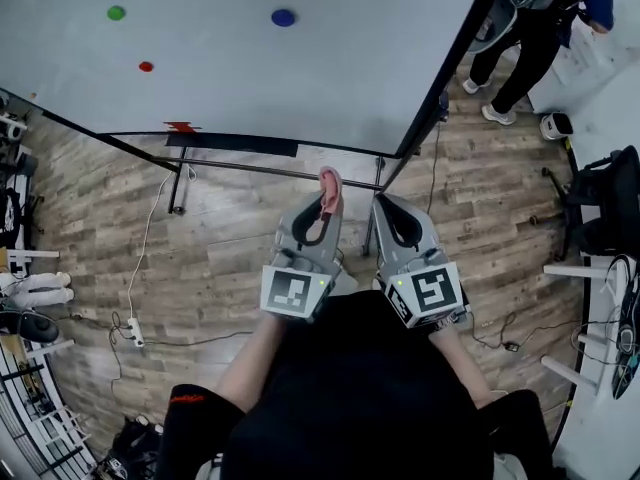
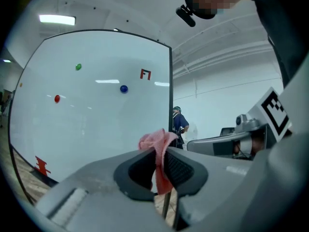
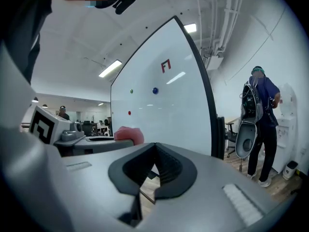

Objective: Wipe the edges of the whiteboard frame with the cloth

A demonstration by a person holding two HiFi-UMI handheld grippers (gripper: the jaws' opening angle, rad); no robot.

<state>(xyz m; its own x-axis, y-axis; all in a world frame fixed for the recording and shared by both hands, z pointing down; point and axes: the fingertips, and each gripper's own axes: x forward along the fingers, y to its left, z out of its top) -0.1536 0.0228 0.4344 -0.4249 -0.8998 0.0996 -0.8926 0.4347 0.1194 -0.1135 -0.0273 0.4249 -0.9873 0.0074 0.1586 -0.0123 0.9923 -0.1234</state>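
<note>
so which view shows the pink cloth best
The left gripper view: the pink woven cloth sits large and centred, pinched in the shut jaws of the left hand-held gripper. The head view shows only a small pink strip at that gripper's tips. The right gripper view catches just a pink lump at its left.

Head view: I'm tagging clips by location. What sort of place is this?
Probably an open office or lab: a large standing whiteboard, a power strip and cables on wood-look floor, and office chairs far back in the right gripper view.
</note>
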